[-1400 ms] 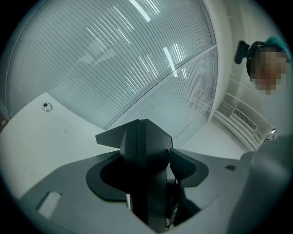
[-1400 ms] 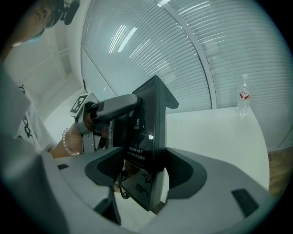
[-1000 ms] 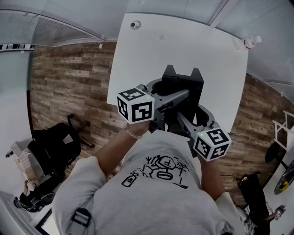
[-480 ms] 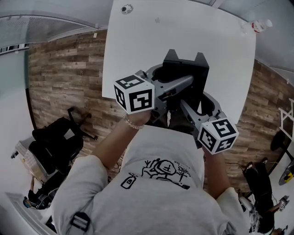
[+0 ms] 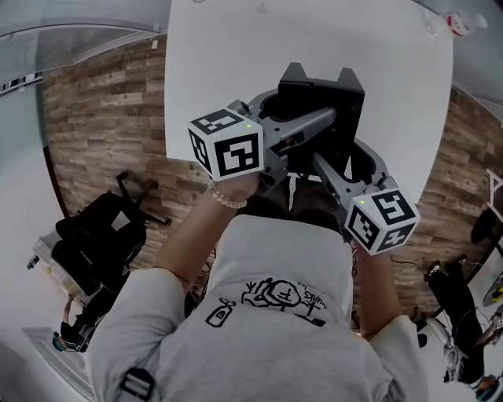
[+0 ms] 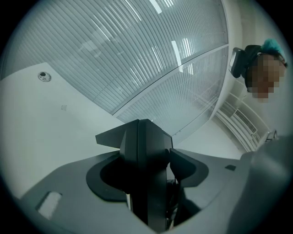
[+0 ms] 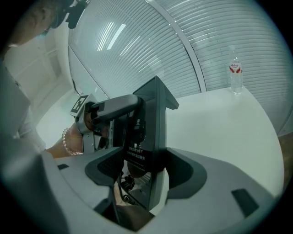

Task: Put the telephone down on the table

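Note:
The black telephone (image 5: 324, 98) is held upright between both grippers over the near edge of the white table (image 5: 236, 71). My left gripper (image 5: 313, 126) comes in from the left and is shut on the telephone (image 6: 145, 155), whose dark edge fills the gap between the jaws (image 6: 146, 162). From the near right, my right gripper (image 5: 339, 161) is shut on its lower part, where a printed label shows on the telephone (image 7: 149, 119) between that gripper (image 7: 146, 157). Whether the telephone touches the tabletop cannot be told.
A water bottle (image 5: 460, 23) (image 7: 235, 75) stands at the table's far right corner. A round cable grommet (image 6: 42, 76) sits in the far left of the top. A black chair (image 5: 102, 235) stands on the wooden floor to the left, and bags (image 5: 456, 294) lie at the right.
Both grippers have sunk together with the telephone toward the tabletop. Their hold on it looks the same.

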`<state>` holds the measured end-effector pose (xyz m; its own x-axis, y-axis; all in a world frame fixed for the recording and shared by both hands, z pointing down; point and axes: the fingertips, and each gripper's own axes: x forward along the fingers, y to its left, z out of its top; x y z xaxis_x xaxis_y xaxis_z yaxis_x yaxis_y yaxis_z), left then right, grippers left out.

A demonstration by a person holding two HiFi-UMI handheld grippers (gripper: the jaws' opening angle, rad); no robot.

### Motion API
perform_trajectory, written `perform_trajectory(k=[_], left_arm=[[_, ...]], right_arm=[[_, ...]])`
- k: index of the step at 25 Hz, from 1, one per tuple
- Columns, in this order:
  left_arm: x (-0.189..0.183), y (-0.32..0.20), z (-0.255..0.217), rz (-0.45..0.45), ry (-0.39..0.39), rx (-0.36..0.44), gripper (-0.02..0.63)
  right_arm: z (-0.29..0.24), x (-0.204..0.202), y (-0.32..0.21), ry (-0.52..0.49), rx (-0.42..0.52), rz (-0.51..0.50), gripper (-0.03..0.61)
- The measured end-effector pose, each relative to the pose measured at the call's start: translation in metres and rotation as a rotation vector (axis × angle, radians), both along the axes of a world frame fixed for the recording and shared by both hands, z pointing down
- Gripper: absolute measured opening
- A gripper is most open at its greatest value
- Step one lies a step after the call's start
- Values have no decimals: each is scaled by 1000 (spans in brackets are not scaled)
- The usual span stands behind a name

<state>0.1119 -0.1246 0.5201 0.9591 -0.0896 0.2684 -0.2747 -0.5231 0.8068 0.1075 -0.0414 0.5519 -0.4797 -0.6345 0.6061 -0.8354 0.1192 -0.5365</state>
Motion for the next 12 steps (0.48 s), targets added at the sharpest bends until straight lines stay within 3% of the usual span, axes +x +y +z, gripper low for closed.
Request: perform_trajectory(k=[5,12], left_arm=[[15,-26,25,-3,-7,-15,287],[18,-25,39,-1,-1,-39,287]], right_arm=[[23,15,-26,-5,-11,3,276],[35,18,-24,4,-15,19,276]])
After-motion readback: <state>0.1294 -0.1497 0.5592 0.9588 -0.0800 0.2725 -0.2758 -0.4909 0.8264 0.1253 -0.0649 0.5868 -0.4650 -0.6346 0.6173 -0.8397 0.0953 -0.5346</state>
